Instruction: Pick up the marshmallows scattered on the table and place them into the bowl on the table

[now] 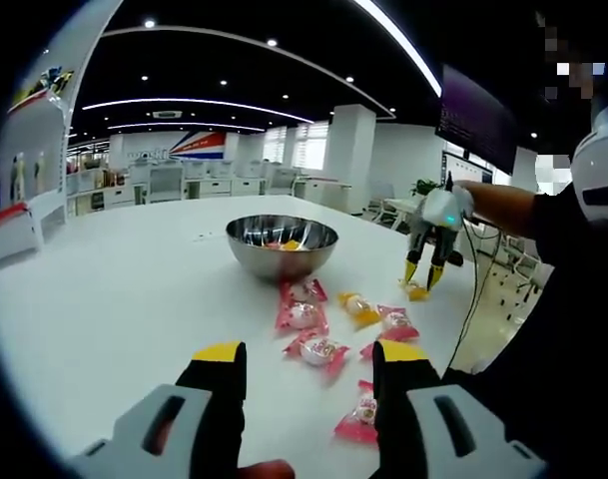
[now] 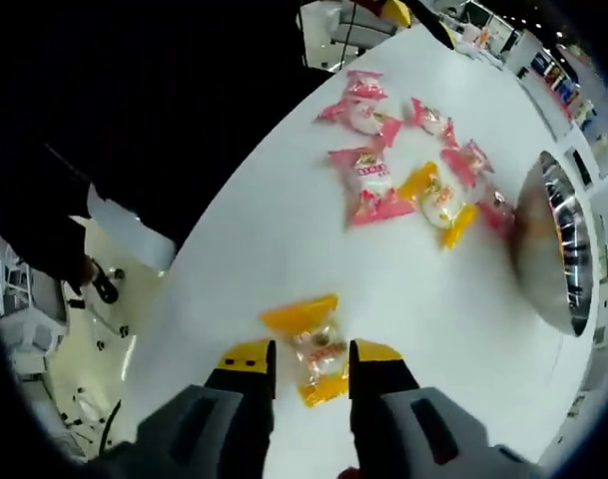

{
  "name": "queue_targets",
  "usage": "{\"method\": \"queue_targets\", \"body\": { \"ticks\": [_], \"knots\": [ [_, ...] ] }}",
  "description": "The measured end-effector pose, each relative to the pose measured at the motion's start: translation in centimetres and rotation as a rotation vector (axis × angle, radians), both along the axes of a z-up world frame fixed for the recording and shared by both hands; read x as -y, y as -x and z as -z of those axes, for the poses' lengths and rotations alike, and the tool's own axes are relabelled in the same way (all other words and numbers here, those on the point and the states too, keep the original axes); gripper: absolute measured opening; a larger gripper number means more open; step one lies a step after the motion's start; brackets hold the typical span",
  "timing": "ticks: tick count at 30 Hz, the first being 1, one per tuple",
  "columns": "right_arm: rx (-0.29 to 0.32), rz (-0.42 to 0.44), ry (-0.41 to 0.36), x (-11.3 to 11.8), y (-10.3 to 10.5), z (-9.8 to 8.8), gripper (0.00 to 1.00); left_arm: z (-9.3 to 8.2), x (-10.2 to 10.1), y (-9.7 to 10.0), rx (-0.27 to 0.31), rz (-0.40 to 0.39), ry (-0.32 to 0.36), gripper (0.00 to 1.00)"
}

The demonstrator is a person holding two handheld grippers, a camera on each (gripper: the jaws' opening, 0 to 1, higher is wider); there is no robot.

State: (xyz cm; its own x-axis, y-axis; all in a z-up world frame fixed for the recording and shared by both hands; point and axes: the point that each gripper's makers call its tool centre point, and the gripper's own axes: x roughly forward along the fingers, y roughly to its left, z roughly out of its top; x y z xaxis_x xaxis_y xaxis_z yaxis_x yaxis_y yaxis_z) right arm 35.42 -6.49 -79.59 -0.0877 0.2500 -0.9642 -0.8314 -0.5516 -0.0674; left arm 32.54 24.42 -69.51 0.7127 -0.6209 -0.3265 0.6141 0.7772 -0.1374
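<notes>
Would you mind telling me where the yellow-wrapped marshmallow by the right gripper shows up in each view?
Left gripper view: the yellow-wrapped marshmallow lies at right of centre, under the right gripper, near the table's edge.
Right gripper view: the same marshmallow sits at bottom centre, between that gripper's open jaws.
Shared landmark: the steel bowl.

Left hand-held gripper jaws apart, hovering; right hand-held gripper jaws apart, angled down.

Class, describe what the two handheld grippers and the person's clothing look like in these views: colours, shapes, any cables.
The left gripper has grey bodies with black jaws tipped in yellow. The right gripper matches it; seen from the left gripper view it has a white top with a small green light and a thin dark cable hanging below. The person's sleeve is dark.
</notes>
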Motion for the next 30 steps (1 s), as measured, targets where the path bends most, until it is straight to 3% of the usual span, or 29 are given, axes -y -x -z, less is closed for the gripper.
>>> {"method": "queue_targets", "body": {
  "ticks": [10, 30],
  "knots": [
    [-0.006, -0.049, 0.044, -0.2, -0.3, 0.7, 0.27, 0.0, 0.0, 0.2, -0.004, -0.001, 0.009, 0.51],
    [-0.003, 0.065, 0.008, -0.3, -0.9, 1.0, 0.2, 0.3, 0.0, 0.2, -0.009, 0.005, 0.012, 0.51]
  ]
}}
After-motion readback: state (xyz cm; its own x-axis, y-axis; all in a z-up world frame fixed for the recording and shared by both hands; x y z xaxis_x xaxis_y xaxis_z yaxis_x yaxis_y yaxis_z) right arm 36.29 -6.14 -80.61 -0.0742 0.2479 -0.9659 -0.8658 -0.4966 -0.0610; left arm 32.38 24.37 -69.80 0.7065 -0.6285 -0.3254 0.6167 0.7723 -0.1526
